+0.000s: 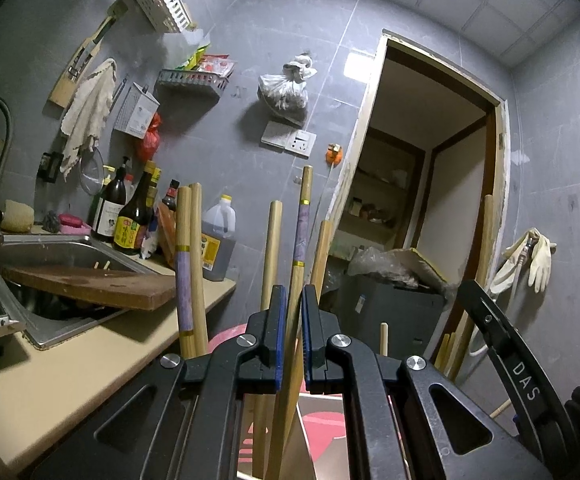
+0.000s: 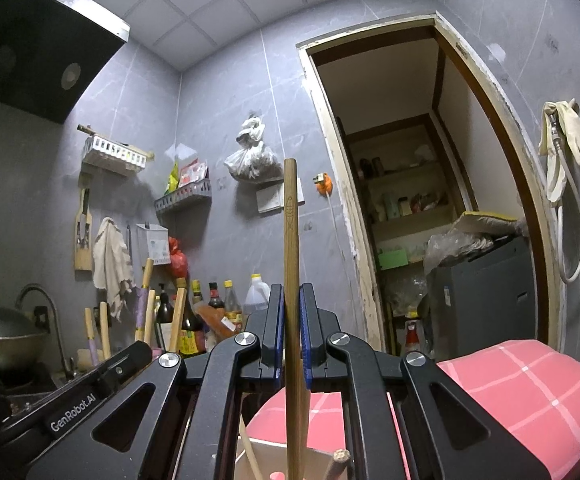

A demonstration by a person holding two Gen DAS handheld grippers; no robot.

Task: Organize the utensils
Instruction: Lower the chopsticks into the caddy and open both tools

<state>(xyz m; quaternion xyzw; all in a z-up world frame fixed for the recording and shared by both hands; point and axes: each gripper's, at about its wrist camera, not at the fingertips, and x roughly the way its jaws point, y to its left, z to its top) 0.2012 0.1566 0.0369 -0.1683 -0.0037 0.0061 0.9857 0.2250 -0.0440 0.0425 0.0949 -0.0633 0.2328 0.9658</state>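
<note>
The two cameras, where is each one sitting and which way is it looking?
Left wrist view: sits on the left hand-held gripper, looks along its fingers toward the sink, bottles and doorway; its fingers pinch a purple-banded chopstick.
Right wrist view: sits on the right hand-held gripper, looks toward the wall and doorway; its fingers pinch a plain wooden chopstick.
Both show the doorway, hanging plastic bag and rubber gloves.

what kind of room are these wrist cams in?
Most likely a small home kitchen: a steel sink with a cutting board across it, sauce bottles on the counter, and a range hood over a wok.
</note>
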